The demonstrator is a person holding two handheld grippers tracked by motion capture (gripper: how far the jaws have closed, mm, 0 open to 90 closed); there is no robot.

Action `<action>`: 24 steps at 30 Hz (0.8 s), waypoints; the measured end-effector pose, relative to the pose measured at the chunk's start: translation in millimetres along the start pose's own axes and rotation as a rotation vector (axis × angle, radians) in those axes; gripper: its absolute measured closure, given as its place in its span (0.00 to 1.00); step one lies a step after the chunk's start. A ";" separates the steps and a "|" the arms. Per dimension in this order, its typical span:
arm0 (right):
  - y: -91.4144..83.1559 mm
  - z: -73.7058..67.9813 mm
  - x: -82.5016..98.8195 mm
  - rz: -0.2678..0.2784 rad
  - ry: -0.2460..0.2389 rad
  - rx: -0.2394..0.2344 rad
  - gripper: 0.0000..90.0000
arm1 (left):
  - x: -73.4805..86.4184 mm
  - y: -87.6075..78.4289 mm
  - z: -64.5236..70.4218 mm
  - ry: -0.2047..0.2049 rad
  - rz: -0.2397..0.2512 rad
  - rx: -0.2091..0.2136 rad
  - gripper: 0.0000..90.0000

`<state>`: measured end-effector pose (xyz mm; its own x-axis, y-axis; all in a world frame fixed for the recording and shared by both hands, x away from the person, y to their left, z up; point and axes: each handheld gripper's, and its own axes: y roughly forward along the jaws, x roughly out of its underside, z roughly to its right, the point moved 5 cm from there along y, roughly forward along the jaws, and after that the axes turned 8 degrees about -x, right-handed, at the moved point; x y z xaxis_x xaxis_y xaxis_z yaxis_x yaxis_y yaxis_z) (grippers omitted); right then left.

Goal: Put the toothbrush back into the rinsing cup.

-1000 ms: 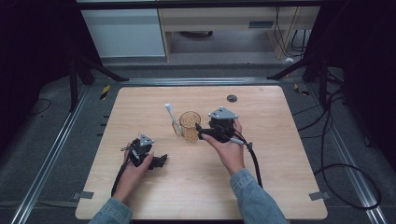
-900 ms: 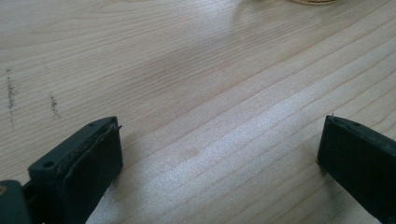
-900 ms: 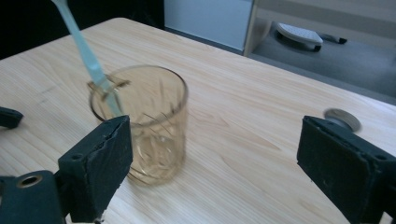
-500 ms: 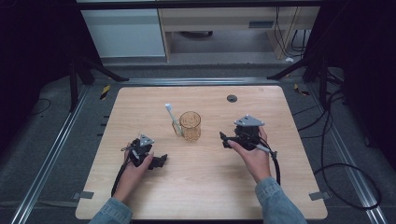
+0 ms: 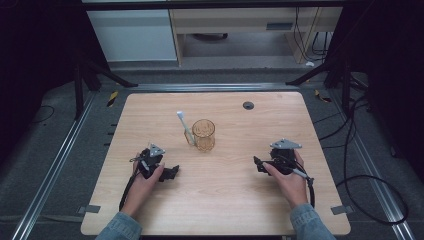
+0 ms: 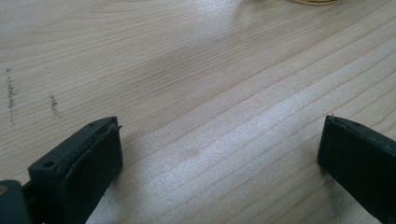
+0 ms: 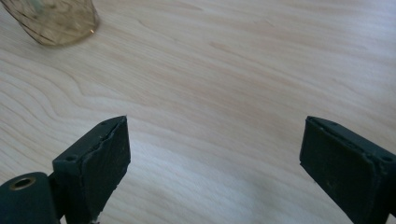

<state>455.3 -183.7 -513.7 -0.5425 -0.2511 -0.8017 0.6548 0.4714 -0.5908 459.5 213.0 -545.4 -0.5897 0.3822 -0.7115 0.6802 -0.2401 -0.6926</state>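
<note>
Left gripper: we rest it wide open, empty.
Right gripper: gaping, empty; amber ribbed glass cup ahead-left, white toothbrush leaning inside.
Progress: we judge it finished.

amber cup cropped at frame top

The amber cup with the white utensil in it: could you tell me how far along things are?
Seemingly done: the amber cup stands upright on the table, white utensil leaning inside. In hand: nothing; left tongs and right tongs rest open, apart from it. Nothing visibly left.
</note>
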 end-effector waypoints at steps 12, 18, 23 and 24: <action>-20.1 34.6 32.3 -0.013 0.088 0.059 0.10 | 0.1 -0.2 -0.1 0.001 -0.002 -0.001 0.00; -15.0 41.2 44.6 -0.042 0.111 0.082 0.10 | 0.2 -0.2 0.0 0.000 -0.001 -0.002 0.00; -11.3 40.9 45.0 -0.074 0.112 0.104 0.08 | 0.1 -0.2 0.0 0.000 -0.001 -0.002 0.00; -10.1 40.2 45.1 -0.084 0.103 0.114 0.07 | 0.2 -0.2 0.0 0.000 -0.001 -0.002 0.00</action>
<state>445.4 -233.8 -547.5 -0.6448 -0.1948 -0.7391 0.6573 0.3522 -0.6663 459.3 213.1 -545.4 -0.5903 0.3828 -0.7106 0.6803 -0.2379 -0.6933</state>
